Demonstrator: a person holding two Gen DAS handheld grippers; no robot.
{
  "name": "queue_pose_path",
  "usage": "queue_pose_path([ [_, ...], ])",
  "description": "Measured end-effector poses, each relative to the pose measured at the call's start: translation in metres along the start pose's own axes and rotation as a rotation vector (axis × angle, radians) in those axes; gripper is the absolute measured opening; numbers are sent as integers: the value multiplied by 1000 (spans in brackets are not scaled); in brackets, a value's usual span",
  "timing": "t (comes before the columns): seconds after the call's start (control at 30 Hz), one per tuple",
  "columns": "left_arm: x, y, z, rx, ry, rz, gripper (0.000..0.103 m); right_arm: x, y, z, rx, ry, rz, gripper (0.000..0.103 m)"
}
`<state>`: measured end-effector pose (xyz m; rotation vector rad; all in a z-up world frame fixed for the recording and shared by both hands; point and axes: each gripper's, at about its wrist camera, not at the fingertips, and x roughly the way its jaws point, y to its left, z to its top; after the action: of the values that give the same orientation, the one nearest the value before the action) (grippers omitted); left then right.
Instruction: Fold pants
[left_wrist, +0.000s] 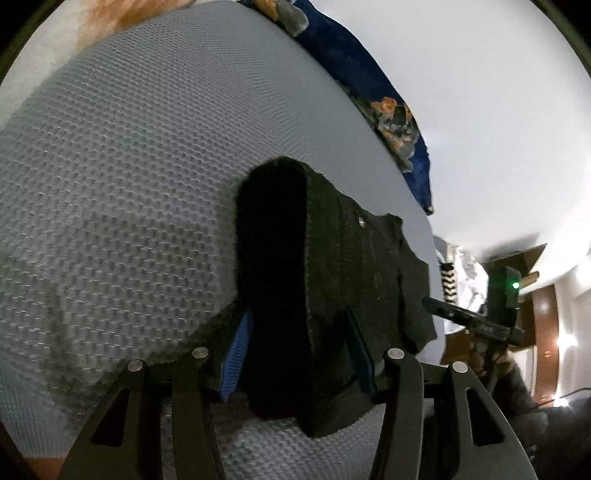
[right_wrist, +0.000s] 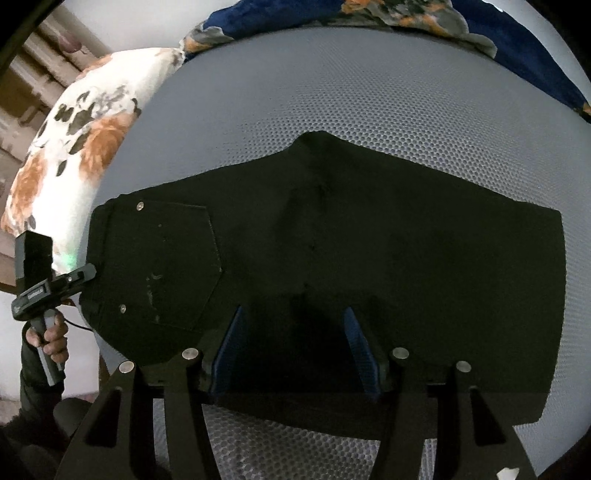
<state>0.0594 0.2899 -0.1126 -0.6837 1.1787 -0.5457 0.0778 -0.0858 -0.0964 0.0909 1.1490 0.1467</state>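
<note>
Black pants (right_wrist: 369, 236) lie folded on a grey mesh mattress (right_wrist: 369, 92), back pocket (right_wrist: 166, 266) with rivets at the left. My right gripper (right_wrist: 295, 321) is open, its blue-padded fingers (right_wrist: 231, 350) over the pants' near edge. In the left wrist view the pants (left_wrist: 351, 266) show end-on as a thick fold. My left gripper (left_wrist: 295, 325) is open, its fingers (left_wrist: 236, 354) on either side of that fold. The left gripper also shows in the right wrist view (right_wrist: 86, 275) at the waistband edge; the right gripper shows in the left wrist view (left_wrist: 432, 304) at the pants' far side.
A white floral pillow (right_wrist: 81, 125) lies left of the mattress. A dark blue floral blanket (right_wrist: 369, 14) runs along the far edge, also in the left wrist view (left_wrist: 388, 107). A white wall (left_wrist: 480, 110) and wooden furniture (left_wrist: 546, 321) stand beyond.
</note>
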Motion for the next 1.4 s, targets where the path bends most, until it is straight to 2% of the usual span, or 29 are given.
queue_pose_path([
  [0.03, -4, 3, 0, 2, -10, 20, 58, -1, 2, 1, 0, 1, -8, 54],
  [0.07, -6, 8, 0, -2, -16, 12, 58, -2, 4, 2, -1, 0, -13, 54],
  [0.3, -11, 29, 13, -37, 27, -101, 58, 1, 18, 9, -19, -13, -19, 54],
  [0.37, -7, 33, 20, -66, 64, -152, 58, 2, 20, 8, -14, -16, -9, 54],
  [0.57, 15, 25, 34, -65, 166, -215, 58, -1, 18, 7, -1, -46, 26, 54],
  [0.67, 31, 10, 40, -60, 186, -178, 58, -5, 12, 5, 21, -65, 46, 54],
  [0.77, 41, -4, 39, -58, 157, -123, 57, -10, 5, 3, 33, -86, 60, 54],
  [0.8, 42, -6, 38, -60, 144, -101, 52, -12, 4, 3, 34, -94, 64, 54],
  [0.83, 42, -9, 36, -60, 127, -62, 42, -14, 2, 3, 35, -101, 66, 54],
  [0.87, 42, -12, 34, -59, 116, -20, 38, -16, 0, 2, 38, -108, 69, 54],
  [0.93, 39, -18, 31, -67, 97, 15, 32, -20, -6, 2, 46, -126, 78, 54],
  [1.03, 36, -39, 31, -56, 84, 86, 28, -29, -16, 0, 63, -158, 86, 54],
  [1.2, 29, -68, 34, -121, 66, 47, 24, -47, -41, -6, 97, -218, 113, 54],
  [1.4, 32, -130, 29, -114, 11, 104, 23, -61, -72, -14, 139, -263, 137, 54],
])
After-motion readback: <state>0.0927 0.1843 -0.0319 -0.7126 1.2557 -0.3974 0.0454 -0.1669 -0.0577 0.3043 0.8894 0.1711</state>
